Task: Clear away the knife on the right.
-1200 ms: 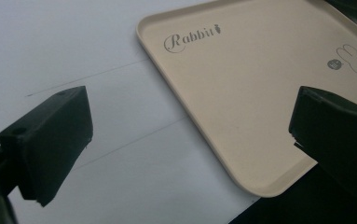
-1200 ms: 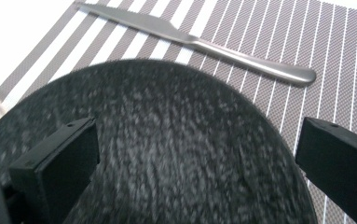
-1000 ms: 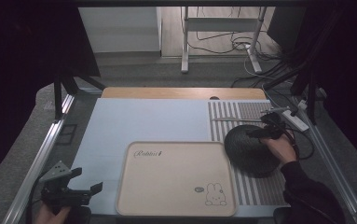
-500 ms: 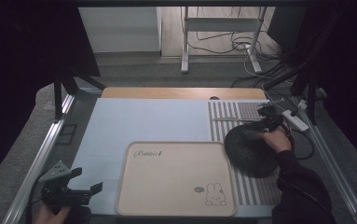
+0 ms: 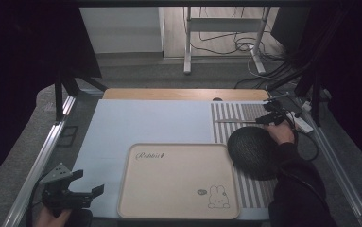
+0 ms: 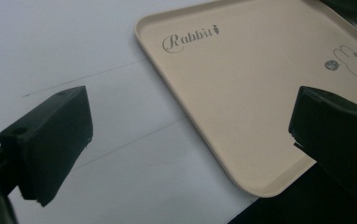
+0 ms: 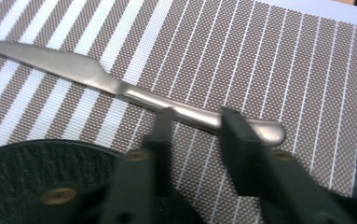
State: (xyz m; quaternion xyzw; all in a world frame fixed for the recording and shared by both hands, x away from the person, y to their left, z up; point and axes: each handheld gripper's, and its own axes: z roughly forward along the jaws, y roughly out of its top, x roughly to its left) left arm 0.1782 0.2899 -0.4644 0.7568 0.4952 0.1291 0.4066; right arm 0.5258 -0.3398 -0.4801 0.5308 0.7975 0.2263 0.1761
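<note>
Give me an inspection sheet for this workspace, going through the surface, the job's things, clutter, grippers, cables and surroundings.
Surface: pale blue table top with a wooden strip along the far edge; striped placemat on the right.
Job's things: metal knife lying flat on the placemat, blade pointing left in the high view.
Clutter: beige tray printed with "Rabbit" and a rabbit, empty; dark round plate on the placemat.
Grippers: right gripper open, jaws either side of the knife handle, not closed on it; left gripper open, at the near left corner beside the tray.
Cables: loose cables on the floor beyond the table.
Surroundings: white desk legs, dark room.
</note>
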